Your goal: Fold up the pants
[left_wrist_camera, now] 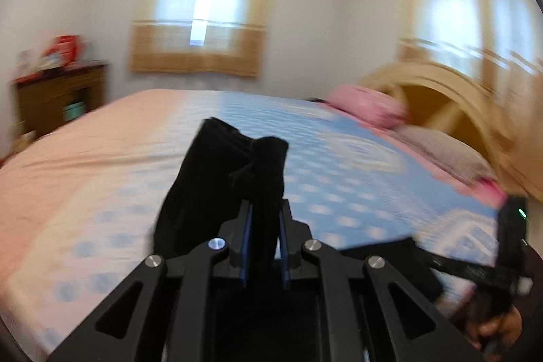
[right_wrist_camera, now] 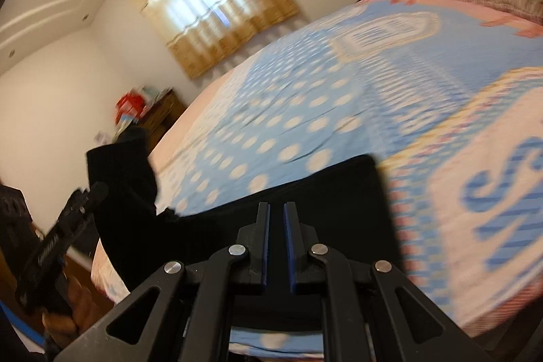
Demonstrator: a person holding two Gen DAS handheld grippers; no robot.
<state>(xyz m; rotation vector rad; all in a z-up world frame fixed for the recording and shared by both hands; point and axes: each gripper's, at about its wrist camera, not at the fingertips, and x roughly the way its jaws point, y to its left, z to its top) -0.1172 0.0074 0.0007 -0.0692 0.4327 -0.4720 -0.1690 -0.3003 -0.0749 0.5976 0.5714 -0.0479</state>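
Bedroom, white walls, two curtained windows in tan drapes; wooden cabinet at the far left with red items on top. Bed fills the middle ground, covered by a sheet in pink and pale blue with white dots; arched wooden headboard at the right, with a pink pillow and a grey pillow set against it. Black pants: one bunch of the fabric rises between the fingers of the left gripper, whose blue-padded jaws pinch it from both sides, the cloth standing up above the fingertips and draping down to the left over the sheet. Right wrist view: a flat stretch of the same pants lies across the near edge of the bed, directly under and ahead of the right gripper; its jaws stand nearly together with a narrow gap between the pads, and whether any cloth is caught in that gap cannot be told. Both views are motion-blurred.
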